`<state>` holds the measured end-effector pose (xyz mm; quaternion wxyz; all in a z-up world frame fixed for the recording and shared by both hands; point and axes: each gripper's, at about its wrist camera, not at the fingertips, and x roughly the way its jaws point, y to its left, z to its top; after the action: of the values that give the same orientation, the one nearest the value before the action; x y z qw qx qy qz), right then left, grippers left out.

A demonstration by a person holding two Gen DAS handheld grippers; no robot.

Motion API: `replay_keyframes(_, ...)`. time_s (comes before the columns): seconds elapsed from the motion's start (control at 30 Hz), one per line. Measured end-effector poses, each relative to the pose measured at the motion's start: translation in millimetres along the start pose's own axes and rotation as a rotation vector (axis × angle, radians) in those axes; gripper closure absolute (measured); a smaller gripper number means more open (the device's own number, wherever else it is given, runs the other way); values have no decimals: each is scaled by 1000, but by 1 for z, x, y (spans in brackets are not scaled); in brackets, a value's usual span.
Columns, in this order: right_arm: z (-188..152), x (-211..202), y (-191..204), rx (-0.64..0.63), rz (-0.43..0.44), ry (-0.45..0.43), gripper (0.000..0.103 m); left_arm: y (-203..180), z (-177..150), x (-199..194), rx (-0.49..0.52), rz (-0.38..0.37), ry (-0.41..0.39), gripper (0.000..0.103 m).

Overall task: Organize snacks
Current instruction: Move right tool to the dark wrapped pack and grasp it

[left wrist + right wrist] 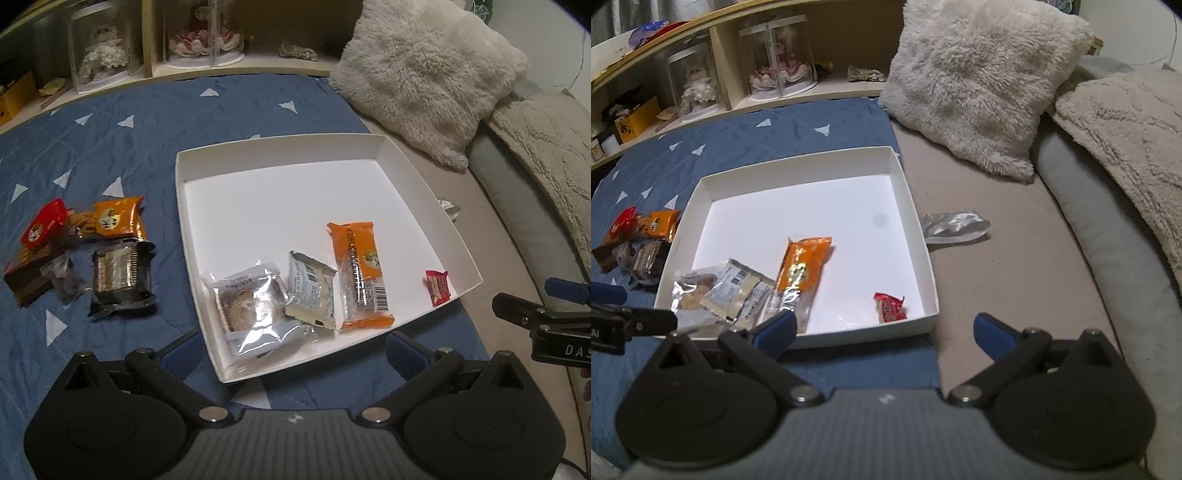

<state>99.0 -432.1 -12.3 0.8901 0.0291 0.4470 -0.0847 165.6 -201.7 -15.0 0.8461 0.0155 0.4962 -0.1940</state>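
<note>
You've got a white box (421, 184) on a navy quilt (147, 122) dotted with pale triangles. Inside it: an orange bar (356, 258), a tiny red candy (437, 288), a cream packet (312, 291). Outside: a red pack (44, 223), an orange pack (116, 218), a dark brown one (122, 275), a silver wrapper (955, 226). Both pillows (979, 77) are fluffy cream.
</note>
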Motion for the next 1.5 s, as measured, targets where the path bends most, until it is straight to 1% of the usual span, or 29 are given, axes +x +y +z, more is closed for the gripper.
replay_keyframes(0.23,3,-9,15,-17,-8,-5,0,24,0,-15,-17,22,-35,0)
replay_keyframes(0.33,6,-10,21,-13,4,-7,0,41,0,-21,-39,33,-47,0)
replay_keyframes(0.53,15,-4,44,-15,47,-13,0,82,-1,-32,-82,84,-58,0)
replay_keyframes(0.8,18,16,99,-40,102,-7,0,141,-11,-41,-136,150,-50,0)
replay_keyframes(0.93,19,21,126,-79,133,-19,0,171,-17,-44,-165,185,-44,0)
replay_keyframes(1.4,23,45,217,-101,252,-38,0,274,-35,-53,-316,279,-37,0)
replay_keyframes(1.5,23,54,236,-96,271,-39,0,294,-40,-50,-372,278,-34,0)
